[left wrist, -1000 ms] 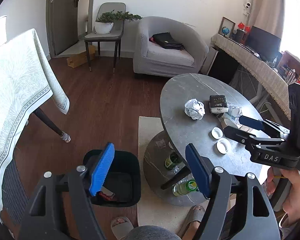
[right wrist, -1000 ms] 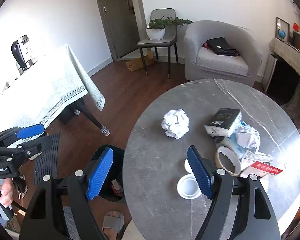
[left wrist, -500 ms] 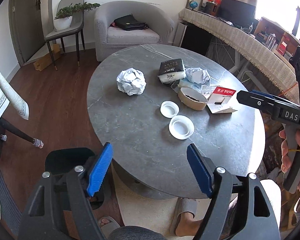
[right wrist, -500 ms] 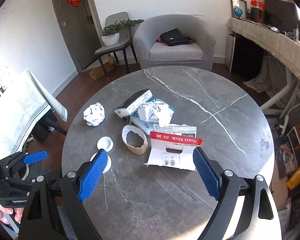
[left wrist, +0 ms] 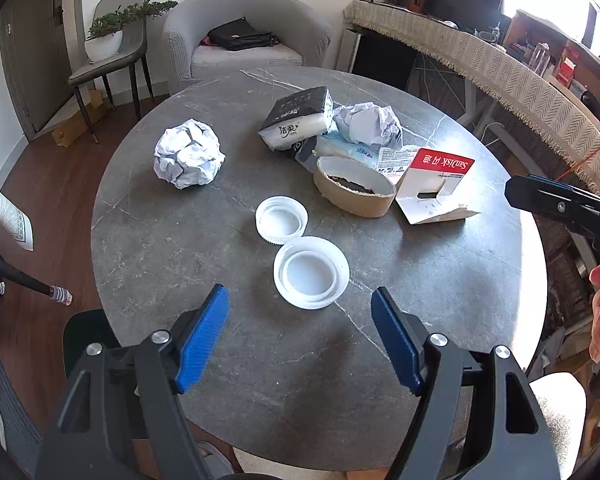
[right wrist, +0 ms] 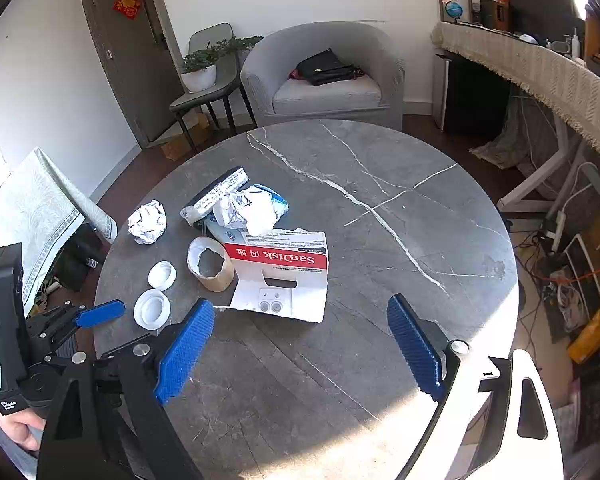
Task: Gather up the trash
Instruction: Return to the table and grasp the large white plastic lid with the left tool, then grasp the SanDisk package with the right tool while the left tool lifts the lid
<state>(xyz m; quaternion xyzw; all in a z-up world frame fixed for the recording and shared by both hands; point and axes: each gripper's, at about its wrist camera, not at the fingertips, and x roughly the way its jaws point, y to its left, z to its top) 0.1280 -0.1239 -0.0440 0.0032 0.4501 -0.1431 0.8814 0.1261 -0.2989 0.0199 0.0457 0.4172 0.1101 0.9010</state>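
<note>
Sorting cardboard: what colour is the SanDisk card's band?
Red with white lettering on the SanDisk card; the rest is white. Clearest in the right wrist view.

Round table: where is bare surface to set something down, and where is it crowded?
The table's half nearest the armchair and desk side lies bare, as does the near strip between the SanDisk card and the right gripper. Crowded: the side with the paper ball, two white lids, tape roll and tissue pack.

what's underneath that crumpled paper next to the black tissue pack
The crumpled paper rests on a light blue plastic packet, whose edge shows beneath it beside the tissue pack. Anything further under the pile is covered.
</note>
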